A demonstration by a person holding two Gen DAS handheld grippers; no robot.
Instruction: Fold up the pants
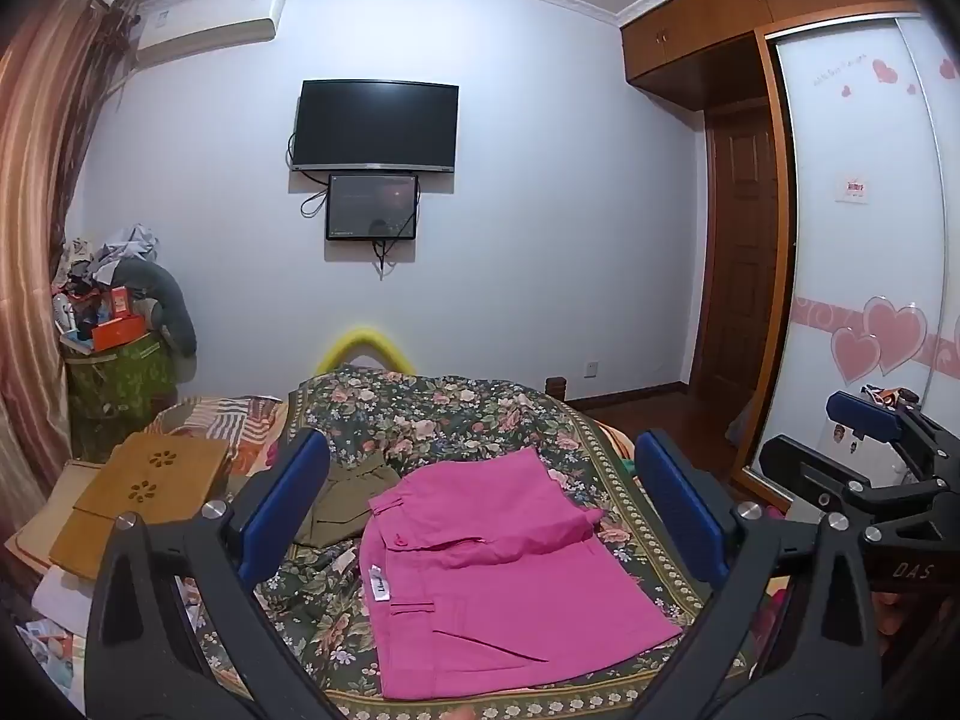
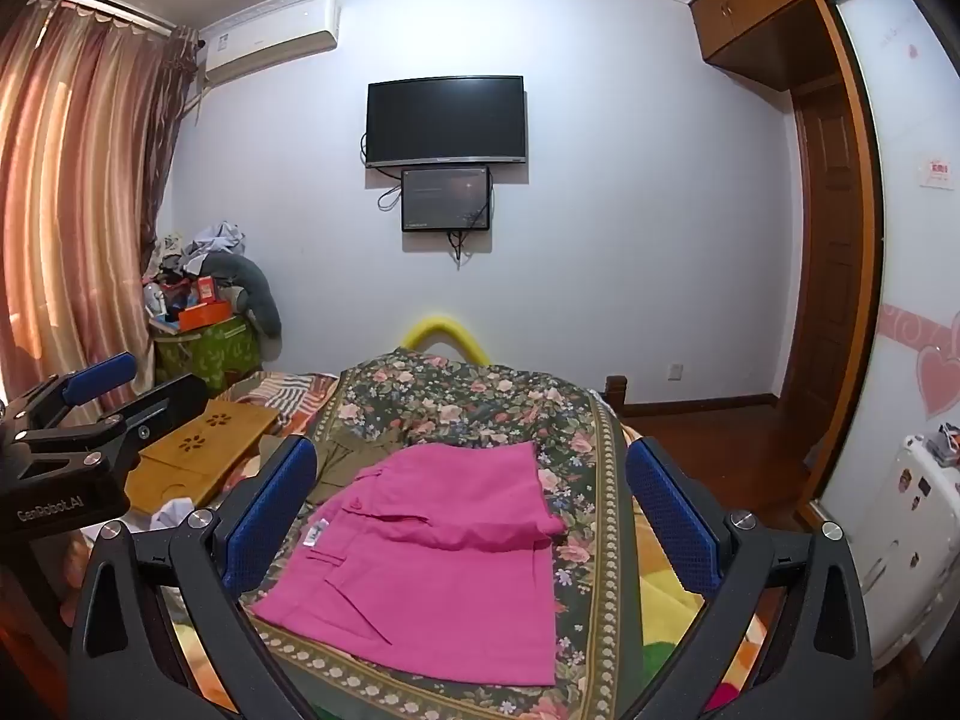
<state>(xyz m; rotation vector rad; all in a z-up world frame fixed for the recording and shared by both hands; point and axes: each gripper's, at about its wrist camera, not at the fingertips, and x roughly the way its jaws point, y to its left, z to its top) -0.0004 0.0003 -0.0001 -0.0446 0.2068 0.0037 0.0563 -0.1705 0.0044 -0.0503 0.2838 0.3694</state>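
Note:
Pink pants (image 1: 504, 576) lie folded in a compact stack on the floral bedspread (image 1: 432, 414), also seen in the right wrist view (image 2: 432, 552). My left gripper (image 1: 480, 510) is open and empty, raised above and behind the pants. My right gripper (image 2: 474, 510) is open and empty, likewise held above them. The right gripper shows at the right edge of the left wrist view (image 1: 864, 456); the left gripper shows at the left edge of the right wrist view (image 2: 90, 408).
An olive green garment (image 1: 348, 504) lies beyond the pants. A wooden lap tray (image 1: 144, 492) sits to the left. A cluttered bin (image 1: 120, 372) stands in the corner. A wardrobe (image 1: 870, 240) is to the right, a TV (image 1: 375, 126) on the wall.

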